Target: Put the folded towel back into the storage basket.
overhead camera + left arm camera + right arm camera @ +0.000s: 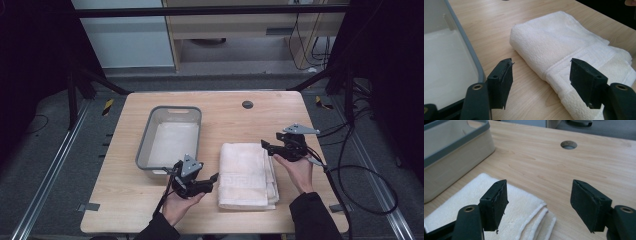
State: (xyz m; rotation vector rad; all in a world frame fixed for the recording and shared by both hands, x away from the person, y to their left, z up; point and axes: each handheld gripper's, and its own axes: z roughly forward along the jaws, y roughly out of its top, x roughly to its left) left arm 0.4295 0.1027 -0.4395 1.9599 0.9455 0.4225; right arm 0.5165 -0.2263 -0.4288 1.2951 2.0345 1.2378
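Both grippers, left [216, 176] and right [263, 144], have fingers wide open, empty. I bring each down onto its near towel [247, 175] edge, pinching all layers together.

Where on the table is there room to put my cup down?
Bare wood lies beyond the towel, around the round hole. More lies left of the grey bin. The strip between bin and towel is narrow, and the left gripper crowds its near end.
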